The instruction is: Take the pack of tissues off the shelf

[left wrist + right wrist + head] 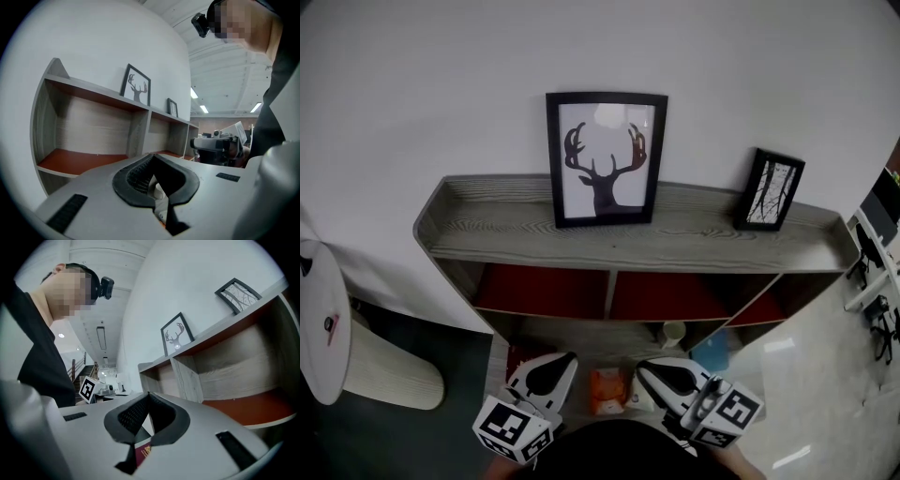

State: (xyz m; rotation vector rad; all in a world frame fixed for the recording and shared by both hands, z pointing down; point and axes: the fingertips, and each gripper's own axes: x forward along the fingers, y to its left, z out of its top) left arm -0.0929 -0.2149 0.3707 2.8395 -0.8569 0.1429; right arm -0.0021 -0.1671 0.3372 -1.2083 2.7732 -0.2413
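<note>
An orange pack of tissues (607, 390) lies on a low shelf board, between my two grippers in the head view. My left gripper (566, 360) is just left of it and my right gripper (643, 367) just right, both above it and apart from it. In the left gripper view the left gripper (152, 156) has its jaws together with nothing between them. The right gripper (149, 395) in its own view is also shut and empty. Both point level at the shelf unit (628, 246). A bit of white and orange shows below the left jaws.
A deer picture (606, 157) and a small frame (771, 190) stand on the shelf top. The lower board also holds a pale cup (673, 333), a blue thing (712, 352) and a dark red booklet (143, 452). A round white table (321, 319) is at left.
</note>
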